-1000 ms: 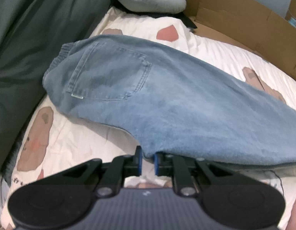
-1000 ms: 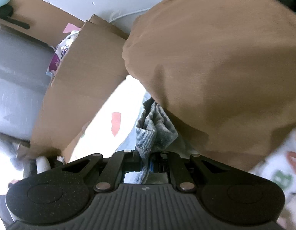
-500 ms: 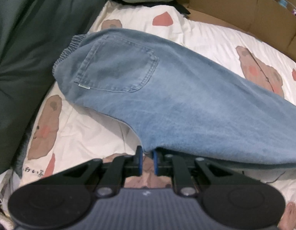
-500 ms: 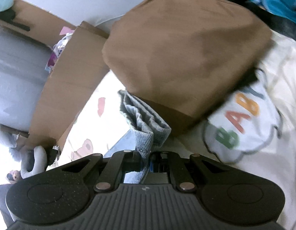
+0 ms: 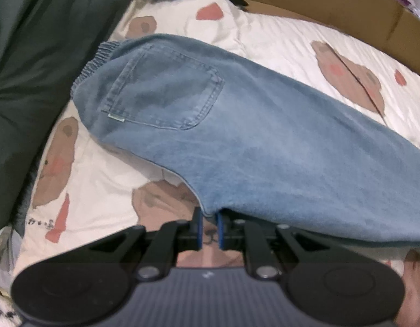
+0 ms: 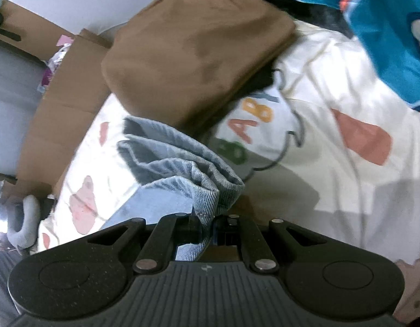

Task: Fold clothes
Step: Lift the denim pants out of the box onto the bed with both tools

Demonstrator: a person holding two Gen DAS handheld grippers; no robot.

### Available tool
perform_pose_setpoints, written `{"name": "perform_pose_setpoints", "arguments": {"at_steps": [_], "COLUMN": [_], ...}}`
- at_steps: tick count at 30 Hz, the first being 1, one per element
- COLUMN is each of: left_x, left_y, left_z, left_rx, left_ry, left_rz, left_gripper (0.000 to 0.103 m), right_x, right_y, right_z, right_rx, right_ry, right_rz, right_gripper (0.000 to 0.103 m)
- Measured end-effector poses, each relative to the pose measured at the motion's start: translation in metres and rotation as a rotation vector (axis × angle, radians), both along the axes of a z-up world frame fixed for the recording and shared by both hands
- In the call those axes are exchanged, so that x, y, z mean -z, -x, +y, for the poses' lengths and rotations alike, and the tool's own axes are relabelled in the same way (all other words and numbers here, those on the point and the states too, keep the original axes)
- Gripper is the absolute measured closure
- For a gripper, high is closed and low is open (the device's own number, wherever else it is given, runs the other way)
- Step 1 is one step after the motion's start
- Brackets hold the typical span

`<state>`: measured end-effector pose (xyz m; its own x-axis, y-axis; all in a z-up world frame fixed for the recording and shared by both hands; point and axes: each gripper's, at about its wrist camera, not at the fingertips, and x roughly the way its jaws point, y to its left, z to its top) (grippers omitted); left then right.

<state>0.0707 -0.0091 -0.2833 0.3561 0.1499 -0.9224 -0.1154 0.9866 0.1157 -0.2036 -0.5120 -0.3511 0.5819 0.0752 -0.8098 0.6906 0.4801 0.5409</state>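
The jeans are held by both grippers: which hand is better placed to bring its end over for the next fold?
Probably the right. The right gripper is shut on the bunched leg end of the jeans, a light part. The left gripper pinches an edge near the seat, close to the waistband, and can act as anchor.
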Motion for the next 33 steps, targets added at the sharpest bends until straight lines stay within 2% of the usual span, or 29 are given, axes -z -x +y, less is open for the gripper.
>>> {"name": "perform_pose_setpoints", "arguments": {"at_steps": [8, 13, 19, 22, 24, 26, 27, 31, 33], "left_x": [0.012, 0.015, 0.027, 0.032, 0.034, 0.031, 0.029, 0.021, 0.014], "left_y": [0.010, 0.011, 0.014, 0.014, 0.014, 0.016, 0.017, 0.025, 0.028], "left_z": [-0.001, -0.002, -0.003, -0.003, -0.004, -0.005, -0.004, 0.002, 0.006], "left_rx": [0.000, 0.044, 0.043, 0.047, 0.051, 0.051, 0.050, 0.045, 0.038], "left_ry": [0.022, 0.017, 0.029, 0.024, 0.021, 0.027, 0.025, 0.009, -0.001], "left_rz": [0.019, 0.039, 0.065, 0.079, 0.092, 0.103, 0.110, 0.131, 0.132], "left_gripper": [0.093, 0.092, 0.092, 0.092, 0.092, 0.093, 0.103, 0.102, 0.102], "right_x": [0.015, 0.024, 0.050, 0.063, 0.071, 0.074, 0.073, 0.069, 0.063], "right_y": [0.027, 0.047, 0.068, 0.067, 0.067, 0.067, 0.069, 0.076, 0.079], "right_z": [-0.006, -0.013, -0.019, -0.020, -0.022, -0.024, -0.024, -0.027, -0.029], "right_rx": [0.048, 0.110, 0.176, 0.170, 0.183, 0.191, 0.192, 0.207, 0.209], "right_ry": [-0.009, -0.039, -0.091, -0.099, -0.117, -0.111, -0.105, -0.077, -0.050], "right_rz": [0.055, 0.080, 0.126, 0.141, 0.169, 0.203, 0.209, 0.254, 0.269], "right_gripper": [0.097, 0.097, 0.097, 0.097, 0.094, 0.085, 0.084, 0.074, 0.074]}}
